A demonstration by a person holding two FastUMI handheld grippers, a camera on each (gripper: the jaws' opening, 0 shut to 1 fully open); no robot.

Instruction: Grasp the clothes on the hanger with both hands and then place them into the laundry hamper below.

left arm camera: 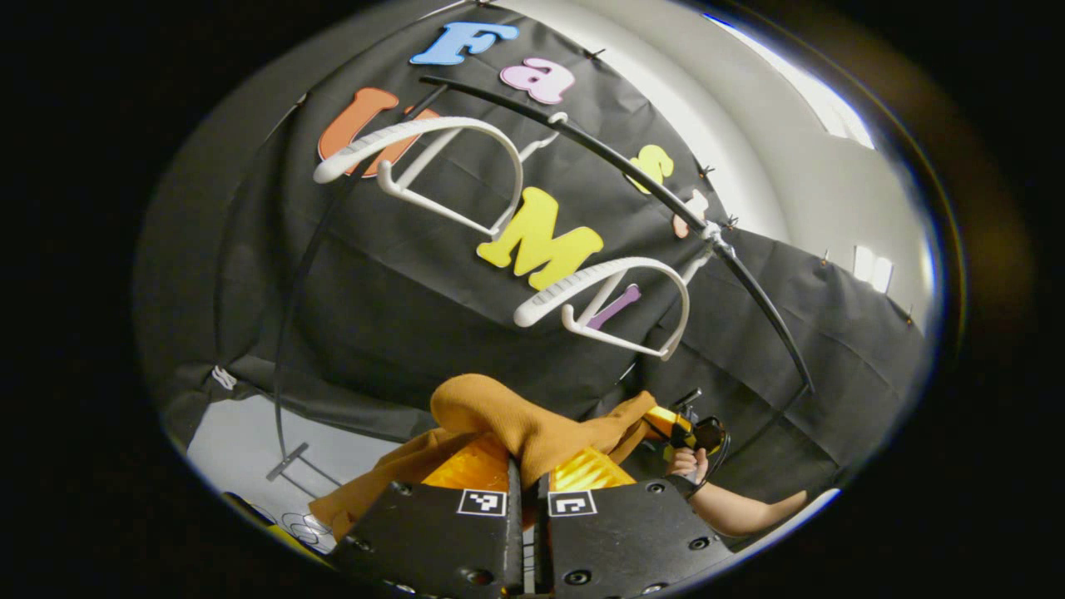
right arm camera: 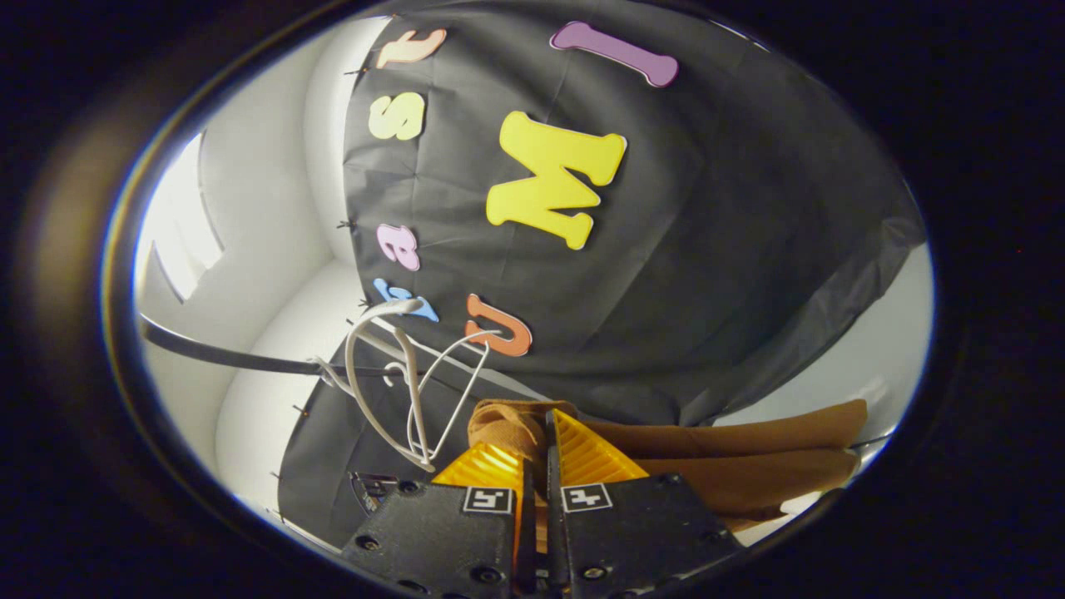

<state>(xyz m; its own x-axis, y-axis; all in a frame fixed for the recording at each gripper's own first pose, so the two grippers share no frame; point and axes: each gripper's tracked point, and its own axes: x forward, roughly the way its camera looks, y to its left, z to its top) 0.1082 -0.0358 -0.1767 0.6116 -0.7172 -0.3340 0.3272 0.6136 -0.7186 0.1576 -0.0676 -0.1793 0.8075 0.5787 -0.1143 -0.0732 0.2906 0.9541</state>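
Observation:
A mustard-brown garment (left arm camera: 507, 420) is bunched between the fingers of my left gripper (left arm camera: 526, 470), which is shut on it. In the left gripper view the cloth stretches right to the other gripper (left arm camera: 686, 433), held by a hand (left arm camera: 689, 462). Two bare white hangers (left arm camera: 433, 166) (left arm camera: 620, 304) hang from a dark rail (left arm camera: 616, 162) above the garment. In the right gripper view, my right gripper (right arm camera: 541, 466) is shut on a fold of the same garment (right arm camera: 749, 462), which trails off to the right. White hangers (right arm camera: 399, 383) hang just left of it.
Black booth cloth (left arm camera: 399, 283) fills the background behind the rail. The rack's thin dark upright (left arm camera: 291, 316) runs down to a foot on the pale floor (left arm camera: 250, 441) at the lower left. White walls (right arm camera: 266, 249) lie beside the cloth.

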